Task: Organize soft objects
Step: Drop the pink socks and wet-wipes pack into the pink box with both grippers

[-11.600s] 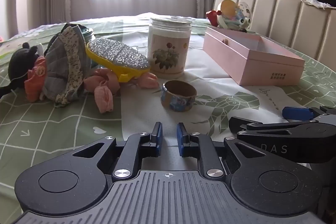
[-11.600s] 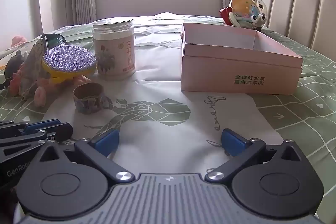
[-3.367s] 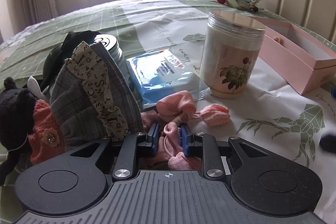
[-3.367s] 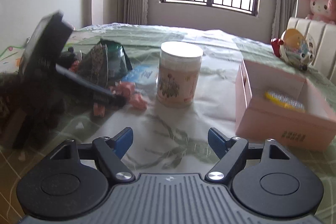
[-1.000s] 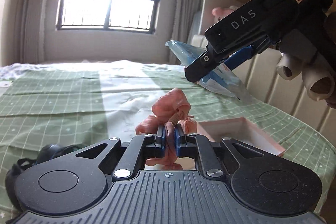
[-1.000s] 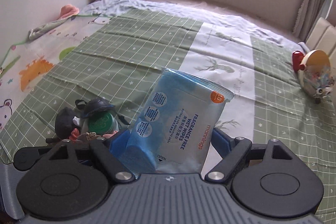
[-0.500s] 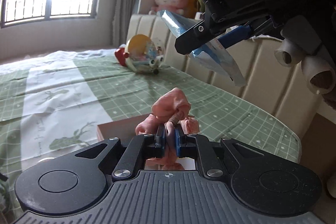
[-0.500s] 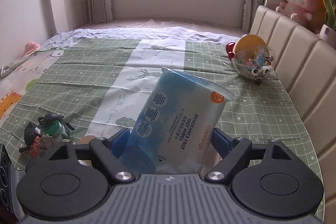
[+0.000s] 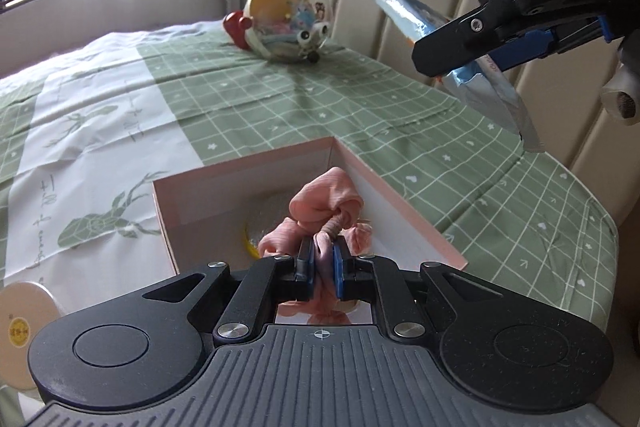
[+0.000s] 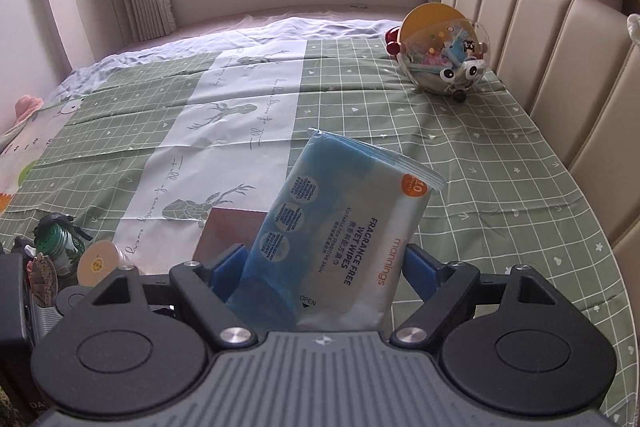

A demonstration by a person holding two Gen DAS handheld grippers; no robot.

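Observation:
My left gripper point(image 9: 321, 259) is shut on a pink fabric scrunchie point(image 9: 326, 205) and holds it in the air over the open pink box point(image 9: 404, 211). A yellow brush edge point(image 9: 249, 242) shows inside the box. My right gripper point(image 10: 326, 269) is shut on a blue pack of wet wipes point(image 10: 340, 227), held high above the table. In the left wrist view the right gripper point(image 9: 500, 39) and its wipes pack point(image 9: 486, 89) hang at the upper right, above and right of the box. In the right wrist view a corner of the box point(image 10: 228, 231) shows behind the pack.
A round fish-shaped toy point(image 9: 286, 23) sits on the green checked cloth at the far side; it also shows in the right wrist view point(image 10: 440, 55). A jar with a cream lid point(image 10: 98, 263) and a dark doll pile point(image 10: 52, 239) lie at left. A padded headboard point(image 10: 560, 39) borders the right side.
Both grippers have swung toward the box with their loads. My left gripper now looks down into the open box with the scrunchie above it. The right gripper still holds the wipes high.

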